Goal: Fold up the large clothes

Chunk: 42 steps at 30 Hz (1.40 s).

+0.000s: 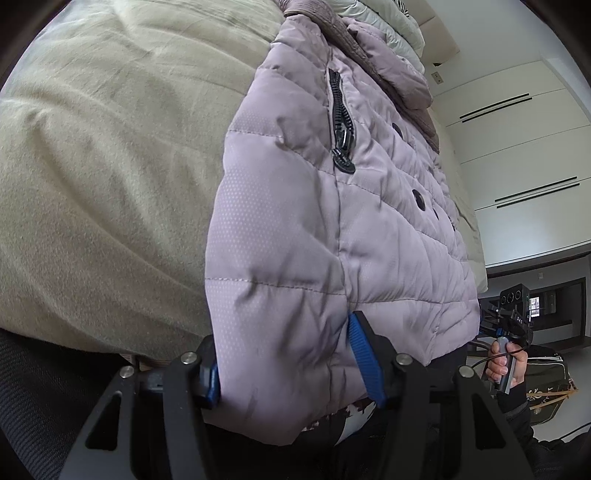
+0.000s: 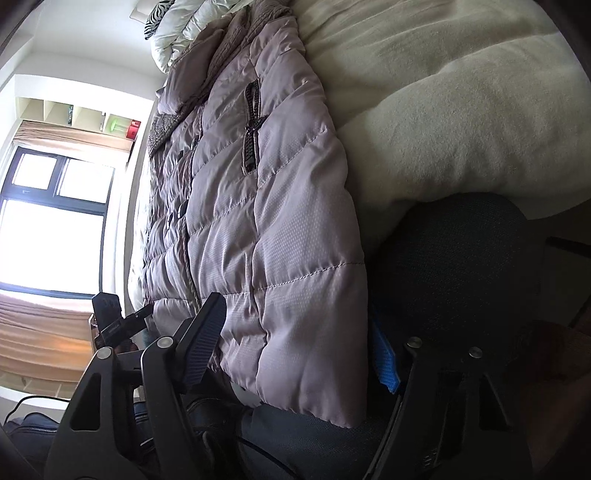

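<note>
A pale lilac quilted jacket [image 1: 332, 206] lies lengthwise on the bed, collar at the far end, with a dark pocket zip [image 1: 341, 125] and snap buttons. Its hem hangs over the near edge of the bed. My left gripper [image 1: 288, 369] is shut on one hem corner, blue pads [image 1: 364, 354] pressed into creased fabric on both sides. In the right wrist view the same jacket [image 2: 258, 206] fills the middle, and my right gripper [image 2: 295, 343] clasps the other hem corner, its pads [image 2: 386, 365] touching both sides of the puffy panel.
A beige blanket [image 1: 103, 177] covers the bed, with white pillows [image 2: 184, 26] at the head. A dark chair seat [image 2: 454, 266] stands against the near edge. Wardrobe doors [image 1: 517, 155] lie on one side, a bright window [image 2: 51, 221] on the other. A person's hand [image 1: 504, 365] holds the other gripper's handle.
</note>
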Each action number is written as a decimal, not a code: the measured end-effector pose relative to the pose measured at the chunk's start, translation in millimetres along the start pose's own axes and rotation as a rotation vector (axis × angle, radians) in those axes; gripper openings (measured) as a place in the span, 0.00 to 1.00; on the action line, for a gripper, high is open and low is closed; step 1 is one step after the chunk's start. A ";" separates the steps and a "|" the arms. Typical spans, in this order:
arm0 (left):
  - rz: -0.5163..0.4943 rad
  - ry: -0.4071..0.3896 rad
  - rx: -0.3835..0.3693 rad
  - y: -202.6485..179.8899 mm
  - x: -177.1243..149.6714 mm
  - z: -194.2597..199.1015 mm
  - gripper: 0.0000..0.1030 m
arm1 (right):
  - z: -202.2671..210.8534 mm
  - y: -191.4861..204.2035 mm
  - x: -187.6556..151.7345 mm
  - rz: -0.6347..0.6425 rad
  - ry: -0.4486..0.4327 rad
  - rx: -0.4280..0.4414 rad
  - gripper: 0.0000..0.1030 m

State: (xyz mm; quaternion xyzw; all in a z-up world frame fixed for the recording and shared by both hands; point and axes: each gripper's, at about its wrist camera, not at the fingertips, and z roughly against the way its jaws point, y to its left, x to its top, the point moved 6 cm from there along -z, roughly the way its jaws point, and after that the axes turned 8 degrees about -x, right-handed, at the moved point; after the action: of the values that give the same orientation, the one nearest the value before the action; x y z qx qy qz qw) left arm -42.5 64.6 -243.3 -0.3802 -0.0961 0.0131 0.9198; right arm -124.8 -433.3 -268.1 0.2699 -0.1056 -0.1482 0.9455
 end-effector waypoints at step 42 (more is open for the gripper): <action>-0.004 -0.363 -0.552 -78.6 83.5 128.6 0.08 | 111.6 100.3 77.9 0.129 -0.349 0.177 0.06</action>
State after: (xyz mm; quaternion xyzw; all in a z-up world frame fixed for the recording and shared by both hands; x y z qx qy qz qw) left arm 11.6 106.4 -85.2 -0.6063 -0.2591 0.0522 0.7500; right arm -60.9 -431.8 -111.6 0.3150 -0.2976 -0.1222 0.8929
